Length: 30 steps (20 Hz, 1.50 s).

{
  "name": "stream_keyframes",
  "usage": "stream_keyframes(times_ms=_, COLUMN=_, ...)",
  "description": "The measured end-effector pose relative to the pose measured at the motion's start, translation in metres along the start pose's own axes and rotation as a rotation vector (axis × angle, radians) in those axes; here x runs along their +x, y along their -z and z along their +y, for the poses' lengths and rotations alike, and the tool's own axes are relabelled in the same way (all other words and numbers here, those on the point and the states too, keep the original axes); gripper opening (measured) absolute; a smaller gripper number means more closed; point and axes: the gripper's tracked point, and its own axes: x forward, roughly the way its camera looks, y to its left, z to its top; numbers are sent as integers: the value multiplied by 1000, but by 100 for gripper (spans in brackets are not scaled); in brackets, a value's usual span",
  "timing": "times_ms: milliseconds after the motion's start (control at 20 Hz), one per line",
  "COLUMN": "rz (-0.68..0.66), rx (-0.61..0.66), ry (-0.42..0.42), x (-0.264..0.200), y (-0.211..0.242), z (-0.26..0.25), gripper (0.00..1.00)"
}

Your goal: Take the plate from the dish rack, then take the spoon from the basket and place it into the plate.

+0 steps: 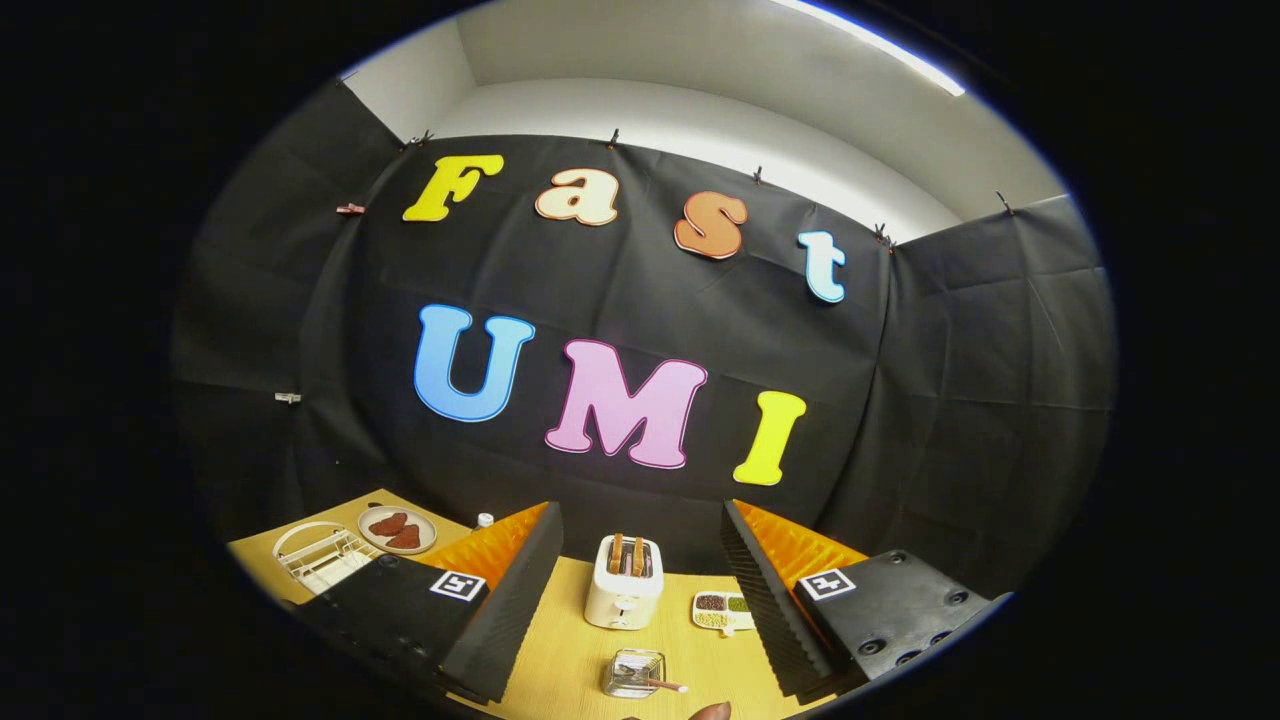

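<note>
Gripper (640, 600) held above wooden worktop (560, 640), pointing at booth wall. Fingers (505, 610) spread wide, nothing between pads, nothing touched. Black ridged inner faces, orange ribbed backs, square marker tag on each finger base.

Between the fingers, straight ahead: white toaster (624, 582) upright on worktop, two brown slices standing in slots. Just right of toaster, close by right finger: small white divided tray (722, 610) with dark and green bits in separate compartments; exact contents too small to tell. Nearer than toaster, low between the fingers: clear square basket (634, 673) with spoon (655, 682) inside, handle leaning out over right side, pale tip past rim. Basket apart from toaster and tray. Small reddish-brown rounded thing (712, 711) at very bottom, just right of basket; cut off, cannot tell what.

Left of left finger, well apart from toaster: white wire dish rack (318, 558) on worktop, partly hidden by finger base. Just beyond rack, toward wall: round plate (398, 529) lying flat on worktop, beside rack, not in it. Two reddish-brown pieces on plate. Small white cap-like object (485, 520) right of plate, near tip of left finger, mostly hidden.

Spoon not on plate; plate and basket well apart, left finger between them in view.
</note>
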Motion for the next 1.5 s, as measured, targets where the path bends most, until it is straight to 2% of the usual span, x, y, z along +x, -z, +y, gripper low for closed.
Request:
stream_keyframes(times_ms=350, rz=35, rx=8, ry=-22, x=4, y=9, z=16, gripper=97)
stream_keyframes(times_ms=750, rz=221, rx=65, ry=-122, x=30, y=53, z=74, gripper=97)
stream_keyframes(times_ms=1000, rz=383, rx=75, ry=-167, x=51, y=100, z=119, gripper=98)
stream_keyframes(times_ms=1200, rz=543, rx=80, ry=-166, x=63, y=152, z=147, gripper=97)
stream_keyframes(times_ms=1500, rz=733, rx=99, ry=-98, x=78, y=226, z=170, gripper=95)
